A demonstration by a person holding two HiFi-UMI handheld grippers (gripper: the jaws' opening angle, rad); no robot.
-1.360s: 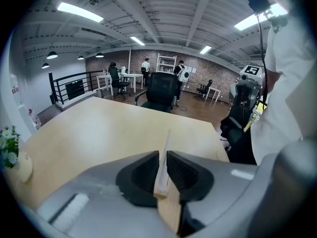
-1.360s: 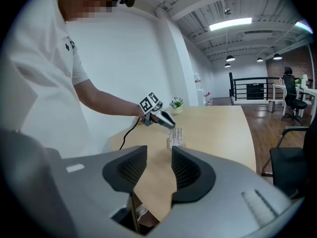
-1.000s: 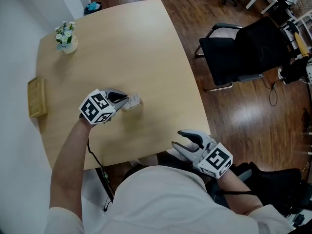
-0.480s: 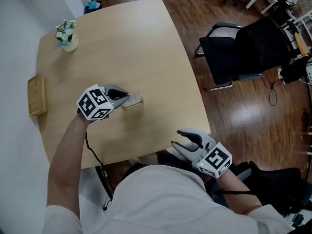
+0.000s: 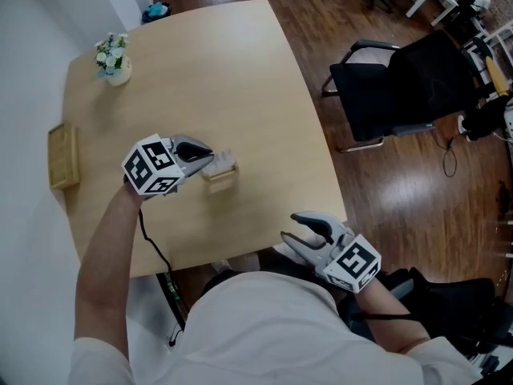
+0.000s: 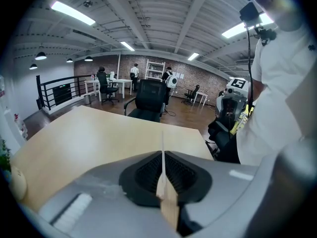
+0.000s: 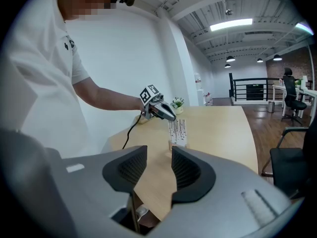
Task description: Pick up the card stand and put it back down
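Since a second ago, our left gripper [image 5: 207, 160] has drifted toward ten o'clock, its fingers clamped on the card stand [image 5: 221, 171] at mid-counter [image 5: 240, 70]. Our right gripper [image 5: 303, 243] hovers at five o'clock, fingers apart, empty.

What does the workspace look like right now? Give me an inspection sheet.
Surface: light wooden table, curved right edge.
Job's things: card stand, clamped edge-on in the left hand-held gripper.
Clutter: small flower pot at the far corner; wooden box at the left edge.
Grippers: left hand-held gripper shut on the card stand; right hand-held gripper open, empty, past the table's near edge.
Cables: black cable hanging from the left hand-held gripper.
Surroundings: black office chair on wooden floor.
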